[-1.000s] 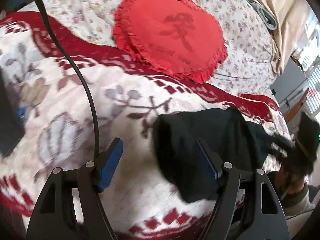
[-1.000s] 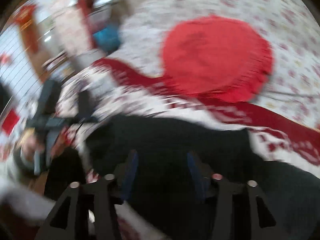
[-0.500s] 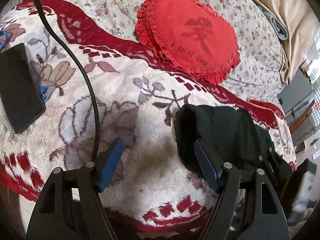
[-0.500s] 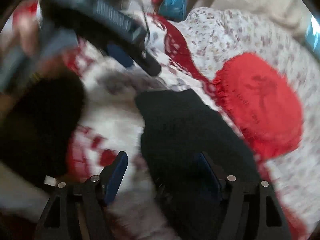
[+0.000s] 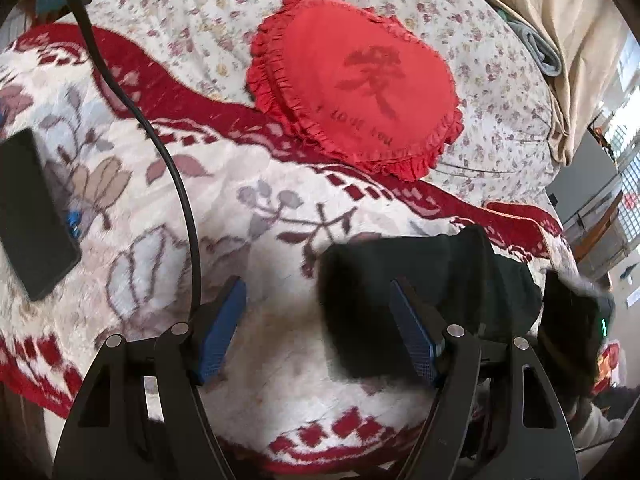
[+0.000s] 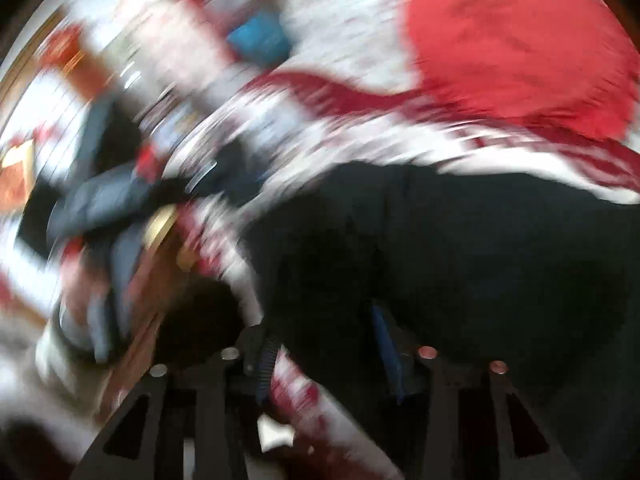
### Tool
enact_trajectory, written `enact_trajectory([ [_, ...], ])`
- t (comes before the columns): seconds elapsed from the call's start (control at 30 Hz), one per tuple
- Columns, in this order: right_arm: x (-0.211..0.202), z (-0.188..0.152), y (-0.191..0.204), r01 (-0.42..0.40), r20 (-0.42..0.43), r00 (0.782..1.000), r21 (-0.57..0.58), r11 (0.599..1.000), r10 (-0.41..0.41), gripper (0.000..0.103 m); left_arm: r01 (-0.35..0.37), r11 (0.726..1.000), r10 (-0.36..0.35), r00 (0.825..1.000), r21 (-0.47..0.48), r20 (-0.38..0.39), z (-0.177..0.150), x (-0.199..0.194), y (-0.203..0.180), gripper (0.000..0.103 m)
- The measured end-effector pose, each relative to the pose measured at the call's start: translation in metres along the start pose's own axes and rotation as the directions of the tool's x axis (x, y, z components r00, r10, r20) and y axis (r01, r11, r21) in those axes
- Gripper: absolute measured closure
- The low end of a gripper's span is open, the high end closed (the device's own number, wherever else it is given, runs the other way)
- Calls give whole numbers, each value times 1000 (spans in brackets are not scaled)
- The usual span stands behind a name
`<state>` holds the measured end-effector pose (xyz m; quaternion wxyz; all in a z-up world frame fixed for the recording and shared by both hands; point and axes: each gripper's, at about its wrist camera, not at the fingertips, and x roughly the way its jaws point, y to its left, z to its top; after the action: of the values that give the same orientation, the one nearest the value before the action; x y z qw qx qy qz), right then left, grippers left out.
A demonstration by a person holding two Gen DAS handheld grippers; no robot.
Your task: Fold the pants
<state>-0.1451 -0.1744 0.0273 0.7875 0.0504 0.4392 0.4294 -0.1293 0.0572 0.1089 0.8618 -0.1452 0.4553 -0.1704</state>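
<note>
The black pants (image 5: 448,276) lie as a folded bundle on the patterned blanket (image 5: 168,216) near the bed's front right. My left gripper (image 5: 318,326) hovers over the blanket, open, and only the bundle's left edge shows by its right pad (image 5: 412,332). The right wrist view is heavily blurred. There the black pants (image 6: 460,248) fill the lower right. My right gripper (image 6: 324,354) is over them with its jaws closing and dark cloth between the fingers. The blur hides whether the pads press on it.
A red heart-shaped cushion (image 5: 356,80) lies further back on the flowered bedspread (image 5: 192,12). A black phone (image 5: 32,216) rests on the blanket at left. A black cable (image 5: 176,176) hangs in front of the left camera. Beige cloth (image 5: 560,40) is piled at the far right.
The right wrist view has swung sideways and blurred; its jaws widened, then narrowed over the black pants. The left view has shifted only slightly, and its jaws stay equally wide.
</note>
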Motion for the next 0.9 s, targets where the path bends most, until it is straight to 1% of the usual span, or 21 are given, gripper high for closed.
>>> enact_trajectory([
  [0.03, 0, -4, 7, -49, -26, 998, -18, 999, 49, 57, 4, 1000, -4, 1000, 9, 2, 1, 1, -5, 29],
  [0.07, -4, -8, 12, -55, -27, 998, -29, 998, 55, 56, 9, 1000, -9, 1000, 18, 2, 2, 2, -10, 29],
  [0.1, -11, -9, 13, -33, -7, 999, -36, 999, 33, 56, 14, 999, -14, 1000, 31, 0, 2, 3, -16, 29],
  [0.13, -23, -10, 10, 10, 35, 999, -32, 999, -9, 56, 18, 999, -18, 1000, 48, 0, 3, 4, -23, 29],
  [0.2, -45, -7, -3, 98, 107, 989, 2, 995, -97, 56, 27, 997, -27, 1000, 78, 2, 1, 6, -37, 29],
  [0.23, -59, -8, -12, 166, 153, 974, 38, 985, -170, 56, 34, 995, -34, 999, 97, -1, -1, 10, -46, 29],
  [0.27, -70, -6, -23, 235, 179, 953, 69, 970, -244, 56, 39, 994, -39, 999, 106, -4, -2, 12, -51, 29],
  [0.3, -77, -4, -32, 304, 191, 929, 95, 948, -318, 56, 46, 992, -45, 999, 116, -10, -5, 17, -57, 29],
  [0.33, -85, -2, -48, 393, 194, 890, 132, 910, -413, 56, 50, 990, -48, 999, 130, -19, -8, 22, -64, 29],
  [0.37, -89, 0, -60, 428, 194, 870, 160, 889, -454, 56, 47, 988, -44, 999, 145, -26, -11, 29, -70, 29],
  [0.4, -92, 3, -74, 438, 196, 860, 189, 879, -471, 56, 39, 988, -36, 999, 150, -25, -14, 34, -74, 29],
  [0.47, -92, 7, -102, 429, 178, 862, 243, 870, -475, 60, 30, 987, -25, 999, 155, -35, -18, 49, -80, 29],
  [0.5, -89, 8, -115, 459, 149, 851, 259, 850, -504, 60, 23, 987, -16, 999, 160, -44, -20, 57, -83, 29],
  [0.57, -86, 11, -134, 517, 113, 821, 267, 813, -559, 61, -39, 982, 46, 998, 183, -32, -22, 72, -87, 29],
  [0.6, -84, 12, -141, 528, 107, 813, 276, 803, -572, 62, -53, 980, 59, 998, 191, -26, -23, 76, -89, 29],
  [0.63, -82, 13, -153, 519, 106, 817, 293, 803, -567, 65, -69, 977, 73, 997, 204, -17, -22, 81, -90, 29],
  [0.67, -85, 12, -162, 517, 107, 817, 300, 802, -567, 65, -89, 972, 92, 996, 218, -4, -21, 85, -92, 29],
  [0.73, -83, 17, -169, 535, 109, 804, 293, 792, -584, 65, -132, 963, 132, 991, 235, 14, -18, 93, -93, 29],
  [0.77, -82, 18, -168, 537, 103, 805, 291, 792, -584, 65, -143, 961, 144, 990, 235, 13, -16, 95, -91, 29],
  [0.87, -91, 16, -159, 520, 111, 814, 300, 800, -571, 65, -133, 971, 134, 991, 198, 6, -11, 96, -86, 29],
  [0.9, -99, 14, -154, 510, 121, 816, 309, 803, -565, 64, -128, 974, 129, 992, 189, 8, -10, 94, -85, 29],
])
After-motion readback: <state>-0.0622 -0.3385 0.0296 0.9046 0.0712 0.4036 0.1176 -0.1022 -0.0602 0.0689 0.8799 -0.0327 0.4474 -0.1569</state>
